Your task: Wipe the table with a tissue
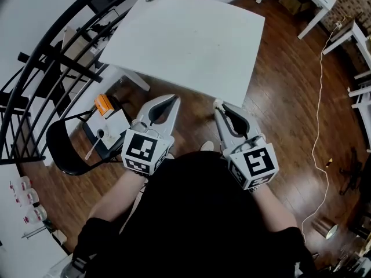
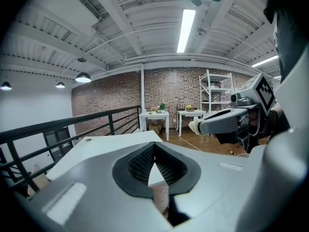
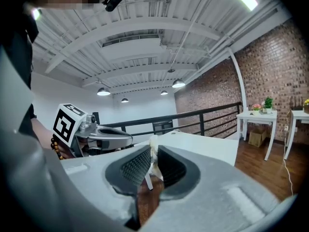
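Tissue [image 3: 153, 143] pinched in right hand-held gripper [image 3: 153, 152], clearest in own view; left hand-held gripper [image 2: 154, 145] clenched empty.

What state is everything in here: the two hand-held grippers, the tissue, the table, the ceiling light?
Left hand-held gripper: shut, nothing between its jaws.
Right hand-held gripper: shut on the tissue.
Tissue: pinched at the jaw tips, bunched up small.
Table: white top, not yet touched by the tissue.
Ceiling light: switched on.
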Tool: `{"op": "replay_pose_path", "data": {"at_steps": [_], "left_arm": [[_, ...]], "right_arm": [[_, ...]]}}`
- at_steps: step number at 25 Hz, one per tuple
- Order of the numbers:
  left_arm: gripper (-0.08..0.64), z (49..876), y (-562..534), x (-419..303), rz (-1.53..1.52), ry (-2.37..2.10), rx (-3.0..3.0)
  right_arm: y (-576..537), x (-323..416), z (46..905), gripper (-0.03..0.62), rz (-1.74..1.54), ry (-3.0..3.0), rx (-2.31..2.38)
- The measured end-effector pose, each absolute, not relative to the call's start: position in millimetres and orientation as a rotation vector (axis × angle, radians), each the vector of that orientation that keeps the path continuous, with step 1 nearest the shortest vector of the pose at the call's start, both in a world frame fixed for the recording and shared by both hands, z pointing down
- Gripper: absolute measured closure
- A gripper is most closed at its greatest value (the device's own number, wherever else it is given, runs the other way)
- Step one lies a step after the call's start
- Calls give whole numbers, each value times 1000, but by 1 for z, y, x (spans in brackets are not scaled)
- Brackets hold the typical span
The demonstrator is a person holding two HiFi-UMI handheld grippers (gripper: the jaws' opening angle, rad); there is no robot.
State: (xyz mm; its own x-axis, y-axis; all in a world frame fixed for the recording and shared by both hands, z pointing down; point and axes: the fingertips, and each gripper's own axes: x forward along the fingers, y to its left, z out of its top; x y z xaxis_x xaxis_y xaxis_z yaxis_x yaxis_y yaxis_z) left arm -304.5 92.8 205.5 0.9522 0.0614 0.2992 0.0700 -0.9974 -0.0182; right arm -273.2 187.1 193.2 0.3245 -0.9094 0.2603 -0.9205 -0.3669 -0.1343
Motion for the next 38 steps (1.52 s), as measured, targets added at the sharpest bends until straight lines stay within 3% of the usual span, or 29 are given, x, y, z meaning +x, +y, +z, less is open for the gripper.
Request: {"op": "replay_pose_path", "data": {"at_steps": [23, 38], "left_arm": [[543, 221, 86, -243, -487, -117, -3077], [543, 271, 3, -182, -630, -151, -3095]], "right_arm": [[178, -215, 206, 557, 451, -1743, 2467], [77, -158, 252, 557, 663, -1728, 2385]]}}
